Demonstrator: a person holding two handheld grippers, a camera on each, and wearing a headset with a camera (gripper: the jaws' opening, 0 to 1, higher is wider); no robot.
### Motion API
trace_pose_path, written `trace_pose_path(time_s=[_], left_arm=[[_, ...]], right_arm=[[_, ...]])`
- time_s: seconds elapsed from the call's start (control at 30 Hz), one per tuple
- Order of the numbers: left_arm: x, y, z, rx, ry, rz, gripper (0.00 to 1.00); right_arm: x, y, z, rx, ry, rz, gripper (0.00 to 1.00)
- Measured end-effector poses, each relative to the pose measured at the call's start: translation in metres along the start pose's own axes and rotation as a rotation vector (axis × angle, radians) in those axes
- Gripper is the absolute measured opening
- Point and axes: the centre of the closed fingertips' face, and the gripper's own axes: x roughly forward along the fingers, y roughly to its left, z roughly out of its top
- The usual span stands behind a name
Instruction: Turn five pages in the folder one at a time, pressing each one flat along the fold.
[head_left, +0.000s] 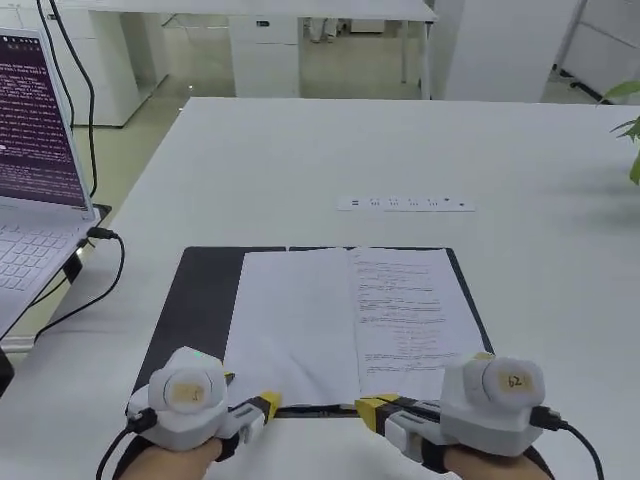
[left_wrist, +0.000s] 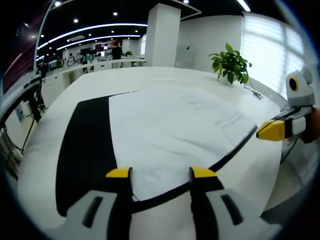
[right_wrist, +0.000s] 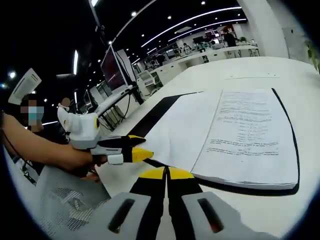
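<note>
The black folder (head_left: 200, 300) lies open on the white table, with a blank page (head_left: 295, 320) on its left and a printed page (head_left: 405, 310) on its right. My left gripper (head_left: 262, 406) hovers at the folder's near edge, left of the fold. Its jaws stand open (left_wrist: 161, 173) with nothing between them, and the blank page (left_wrist: 165, 130) lies just beyond. My right gripper (head_left: 372, 408) sits at the near edge, right of the fold. It is shut (right_wrist: 167, 173) on nothing and points at the printed page (right_wrist: 250, 135). The two tips face each other, a hand's width apart.
An open laptop (head_left: 30, 180) stands at the far left, and its cable (head_left: 100, 270) trails beside the folder. A white power strip (head_left: 405, 204) lies behind the folder. A potted plant (head_left: 630, 130) is at the right edge. The table (head_left: 300, 150) stretches far back.
</note>
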Motion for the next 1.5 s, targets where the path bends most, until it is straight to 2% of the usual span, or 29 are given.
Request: trace_pose_path(time_s=[0.1, 0.13, 0.23, 0.3, 0.43, 0.53, 0.7, 0.73, 0.9, 0.97, 1.0, 1.03, 1.1, 1.17, 1.27, 1.4, 1.5], left_arm=[[-0.004, -0.006, 0.000, -0.059, 0.050, -0.019, 0.47], [-0.005, -0.009, 0.001, -0.066, 0.055, -0.030, 0.46], [-0.014, -0.017, 0.007, -0.059, 0.043, -0.054, 0.43], [-0.019, -0.023, 0.013, -0.077, 0.025, -0.077, 0.45], [-0.033, -0.030, 0.018, -0.132, 0.029, -0.092, 0.46], [-0.043, -0.032, 0.021, -0.148, 0.015, -0.094, 0.45], [-0.058, -0.037, 0.024, -0.172, 0.018, -0.113, 0.46], [-0.062, -0.041, 0.027, -0.181, 0.014, -0.130, 0.47], [-0.074, -0.048, 0.032, -0.178, 0.010, -0.154, 0.56], [-0.078, -0.050, 0.033, -0.181, 0.005, -0.160, 0.59], [-0.079, -0.052, 0.033, -0.165, 0.002, -0.164, 0.62], [-0.081, -0.051, 0.030, -0.107, 0.018, -0.151, 0.65], [-0.086, -0.056, 0.029, -0.065, 0.024, -0.155, 0.71], [-0.089, -0.059, 0.029, -0.058, 0.025, -0.149, 0.79], [-0.094, -0.059, 0.032, -0.062, 0.030, -0.138, 0.87], [-0.103, -0.058, 0.045, -0.066, -0.022, -0.119, 0.93], [-0.109, -0.056, 0.054, -0.048, -0.061, -0.104, 0.96]], right_arm=[[-0.010, -0.003, 0.006, 0.038, -0.021, -0.013, 0.00], [-0.014, -0.004, 0.009, 0.047, -0.027, -0.019, 0.00], [-0.022, -0.009, 0.011, 0.055, -0.027, -0.051, 0.00], [-0.028, -0.012, 0.015, 0.072, -0.045, -0.062, 0.00], [-0.037, -0.019, 0.018, 0.085, -0.054, -0.093, 0.00], [-0.044, -0.024, 0.020, 0.102, -0.066, -0.114, 0.01], [-0.056, -0.034, 0.024, 0.113, -0.076, -0.148, 0.12], [-0.058, -0.036, 0.025, 0.105, -0.076, -0.158, 0.15], [-0.073, -0.046, 0.029, 0.079, -0.069, -0.198, 0.24], [-0.077, -0.048, 0.028, 0.075, -0.063, -0.199, 0.26], [-0.080, -0.049, 0.028, 0.071, -0.062, -0.201, 0.28], [-0.082, -0.049, 0.028, 0.060, -0.064, -0.205, 0.29], [-0.089, -0.050, 0.031, 0.044, -0.072, -0.219, 0.35], [-0.093, -0.050, 0.032, 0.035, -0.078, -0.224, 0.40], [-0.099, -0.049, 0.029, 0.022, -0.058, -0.224, 0.46], [-0.107, -0.046, 0.035, -0.003, -0.078, -0.237, 0.60], [-0.115, -0.041, 0.044, -0.059, -0.119, -0.241, 0.67]])
